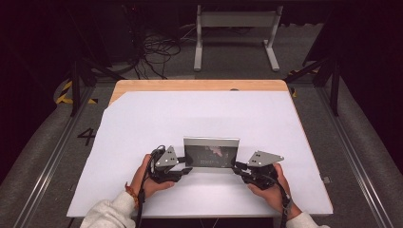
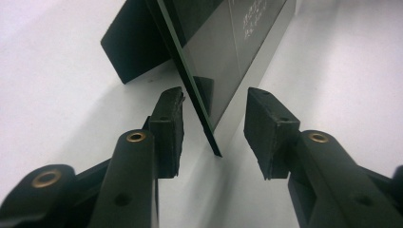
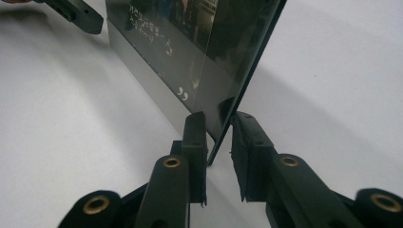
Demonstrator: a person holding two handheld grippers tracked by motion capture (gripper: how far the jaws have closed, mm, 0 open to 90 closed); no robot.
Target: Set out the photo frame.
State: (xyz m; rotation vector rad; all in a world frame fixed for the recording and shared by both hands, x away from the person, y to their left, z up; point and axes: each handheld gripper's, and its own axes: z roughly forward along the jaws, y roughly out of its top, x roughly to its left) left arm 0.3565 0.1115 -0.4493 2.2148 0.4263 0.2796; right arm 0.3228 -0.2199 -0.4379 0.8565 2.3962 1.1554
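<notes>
A dark glass picture frame (image 1: 211,152) stands upright on the white table sheet (image 1: 142,123), near its front. In the left gripper view the frame (image 2: 223,42) leans on a black back stand (image 2: 128,42). My left gripper (image 1: 187,168) is at the frame's lower left corner. Its jaws (image 2: 215,95) stand well apart, the frame's edge between them and untouched. My right gripper (image 1: 236,167) is at the lower right corner. Its jaws (image 3: 218,118) stand narrow around the frame's edge (image 3: 190,42), with a thin gap showing beside the pads.
The white sheet covers a wooden table whose bare edge (image 1: 199,85) shows at the back. Behind the table, a white metal stand (image 1: 235,21) and loose cables (image 1: 157,52) lie on the floor. Dark tripod legs (image 1: 76,90) flank the table.
</notes>
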